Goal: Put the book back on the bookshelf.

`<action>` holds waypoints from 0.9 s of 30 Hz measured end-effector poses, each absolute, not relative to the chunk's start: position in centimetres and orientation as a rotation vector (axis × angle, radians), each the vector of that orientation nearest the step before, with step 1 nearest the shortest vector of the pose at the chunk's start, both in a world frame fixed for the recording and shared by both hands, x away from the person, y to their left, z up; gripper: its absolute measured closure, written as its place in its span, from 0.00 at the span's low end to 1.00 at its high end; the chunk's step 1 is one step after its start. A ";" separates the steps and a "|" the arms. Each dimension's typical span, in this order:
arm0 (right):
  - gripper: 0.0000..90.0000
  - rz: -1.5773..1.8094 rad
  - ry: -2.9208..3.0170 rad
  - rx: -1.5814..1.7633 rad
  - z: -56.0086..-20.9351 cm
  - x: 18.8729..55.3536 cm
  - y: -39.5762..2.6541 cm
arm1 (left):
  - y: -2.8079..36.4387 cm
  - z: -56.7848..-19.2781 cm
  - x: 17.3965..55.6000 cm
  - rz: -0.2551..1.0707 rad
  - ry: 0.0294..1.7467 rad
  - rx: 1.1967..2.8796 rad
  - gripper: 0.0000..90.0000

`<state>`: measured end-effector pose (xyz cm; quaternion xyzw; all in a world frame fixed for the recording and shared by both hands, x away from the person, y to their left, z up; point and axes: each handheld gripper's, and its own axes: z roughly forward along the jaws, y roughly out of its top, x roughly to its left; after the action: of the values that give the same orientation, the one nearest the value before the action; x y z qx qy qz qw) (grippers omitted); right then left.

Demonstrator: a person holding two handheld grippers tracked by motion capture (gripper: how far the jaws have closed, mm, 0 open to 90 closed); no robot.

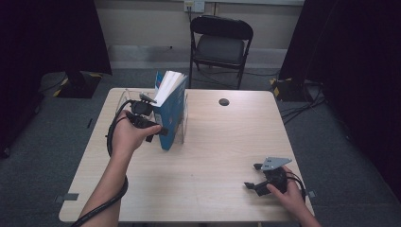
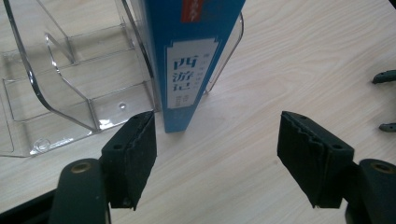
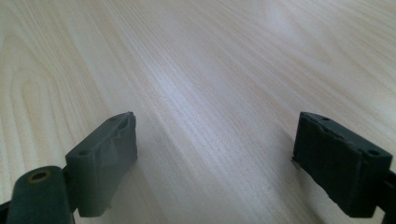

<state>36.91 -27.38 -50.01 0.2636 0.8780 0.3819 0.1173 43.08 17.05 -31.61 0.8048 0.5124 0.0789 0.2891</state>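
Blue hardcover book point(image 1: 171, 111) with white page edges and white Chinese lettering on its spine, standing upright but leaning a little, at about 10 o'clock on the pale wood-grain desk point(image 1: 217, 142), its foot resting on the desk beside and against the clear plastic multi-slot file rack point(image 1: 183, 120). Seen again in the left tongs view: same book point(image 2: 187, 65) spine-on, lower corner on the desk surface at the rack's edge, clear rack point(image 2: 60, 88) spreading out toward 9 o'clock with its curved dividers. Left tongs point(image 1: 153, 130) held in the left hand point(image 1: 126, 137) just at the book's near edge, at roughly 9 o'clock of the book; in its own view, left tongs point(image 2: 217, 149) standing wide apart, gripping nothing, the book's lower corner just ahead of the left pad and short of the gap. Right tongs point(image 1: 253, 176) resting low at about 4 o'clock on the desk, well apart from the book, held by the right hand point(image 1: 288, 194), grey three-cornered plate on top; right tongs point(image 3: 215, 158) likewise spread wide in its own view, bare wood grain between the pads. Small dark round disc point(image 1: 223, 101) at 12 o'clock on the desk; black folding chair point(image 1: 220, 42) beyond the far edge.
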 end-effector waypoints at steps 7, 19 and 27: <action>0.14 1.120 2.570 0.771 -50.0 36.9 -27.4 | 17.3 -31.9 42.5 0.204 1.354 2.145 0.32; 0.14 1.116 2.569 0.770 -50.0 36.9 -27.3 | 17.2 -33.2 41.4 0.176 1.336 2.142 0.32; 0.14 1.116 2.570 0.770 -50.0 36.9 -27.3 | 17.8 -34.4 40.6 0.156 1.342 2.137 0.32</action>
<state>36.94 -27.35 -50.00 0.2632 0.8783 0.3813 0.1180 40.65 17.79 -34.37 0.8059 0.5059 0.0590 0.3019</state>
